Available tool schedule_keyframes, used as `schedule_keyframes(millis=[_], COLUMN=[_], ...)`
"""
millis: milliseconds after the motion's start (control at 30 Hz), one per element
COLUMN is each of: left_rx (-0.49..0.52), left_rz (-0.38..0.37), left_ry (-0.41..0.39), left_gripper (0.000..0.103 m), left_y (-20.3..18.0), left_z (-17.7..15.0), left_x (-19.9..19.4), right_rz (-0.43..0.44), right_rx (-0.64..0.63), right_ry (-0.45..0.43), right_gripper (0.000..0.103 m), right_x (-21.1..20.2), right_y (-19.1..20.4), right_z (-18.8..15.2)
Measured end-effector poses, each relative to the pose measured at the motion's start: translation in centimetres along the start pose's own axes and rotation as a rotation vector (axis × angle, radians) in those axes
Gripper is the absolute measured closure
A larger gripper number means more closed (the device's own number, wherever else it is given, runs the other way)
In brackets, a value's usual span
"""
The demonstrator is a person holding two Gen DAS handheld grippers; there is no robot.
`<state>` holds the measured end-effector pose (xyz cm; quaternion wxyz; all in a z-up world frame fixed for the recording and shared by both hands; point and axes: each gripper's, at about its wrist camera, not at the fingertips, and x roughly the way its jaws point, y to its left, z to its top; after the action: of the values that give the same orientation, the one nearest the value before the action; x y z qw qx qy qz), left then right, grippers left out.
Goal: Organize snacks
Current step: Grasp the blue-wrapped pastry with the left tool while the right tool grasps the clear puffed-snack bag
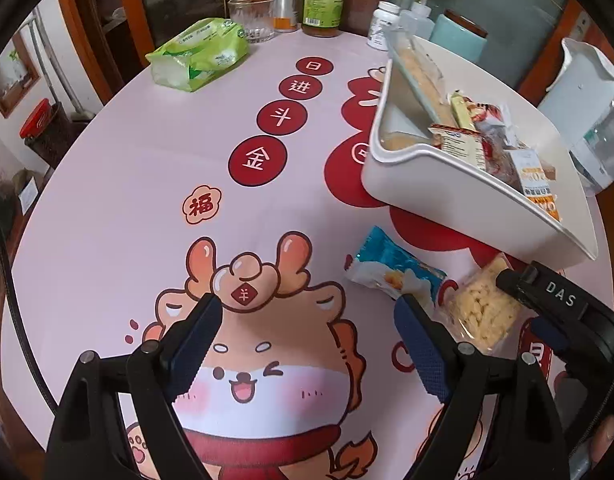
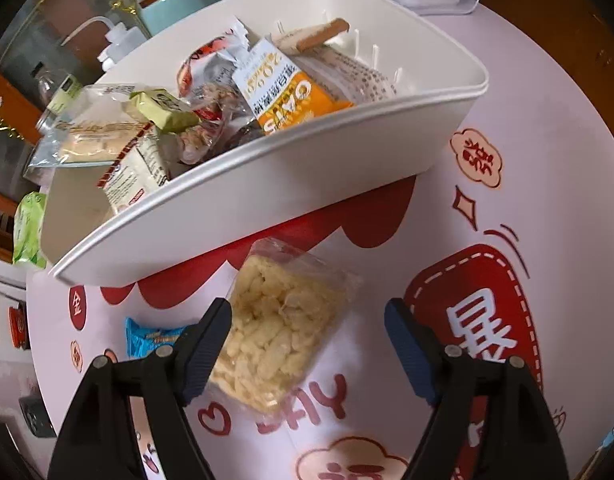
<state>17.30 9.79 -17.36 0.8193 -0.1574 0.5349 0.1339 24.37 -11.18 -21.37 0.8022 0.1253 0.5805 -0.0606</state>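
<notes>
2 snacks remain loose on the counter (image 1: 107, 208); the rest seen are already in the white bin (image 2: 267, 196).

Done, as far as visible: the bin holds a mixed pile, including an orange oats packet (image 2: 295, 100), a green-wrapped piece (image 2: 163, 110), a clear bag of pale biscuits (image 2: 95, 132) and several other wrappers. It looks well filled but not overflowing.

Left, by judgement:
- puffed-rice bar (image 2: 275, 328) in clear wrap, lying flat just in front of the bin's near wall.
- blue-and-white packet (image 1: 395, 270), lying just beside the rice bar, on its left.

Right gripper (image 2: 307, 340): spread wide, empty, hovering over the rice bar; the left finger overlaps the bar's edge in view, but contact cannot be told. This bar looks like the next pick.

Left gripper (image 1: 307, 336): also wide apart, holding nothing, poised above the cartoon print, with the blue packet near its right finger.

Back of counter: green tissue pack (image 1: 199, 54), glass (image 1: 253, 18), bottle (image 1: 323, 0), apparently not part of the sorting.

Estimate: task mostly complete, 2 placements outstanding.
</notes>
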Motion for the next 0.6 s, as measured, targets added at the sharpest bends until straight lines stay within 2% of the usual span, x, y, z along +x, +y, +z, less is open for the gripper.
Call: schedule_keyframes(millis=[133, 500, 600], left_rx=[-0.002, -0.046, -0.082], left_rz=[-0.001, -0.001, -0.007], left_ry=[0.004, 0.007, 0.028], left_gripper=[0.016, 0.016, 0.016], left_y=[0.2, 0.1, 0.1], left_z=[0.5, 2.0, 2.3], left_x=[0.5, 1.7, 2.4], right_rz=[-0.033, -0.06, -0.101], right_rx=[-0.022, -0.032, -0.074], right_ry=[-0.006, 0.053, 0.053], right_gripper=[0.017, 0.017, 0.016], right_x=[0.5, 2.1, 2.8], right_y=[0.9, 1.7, 2.5], right_z=[0.0, -0.4, -0.5])
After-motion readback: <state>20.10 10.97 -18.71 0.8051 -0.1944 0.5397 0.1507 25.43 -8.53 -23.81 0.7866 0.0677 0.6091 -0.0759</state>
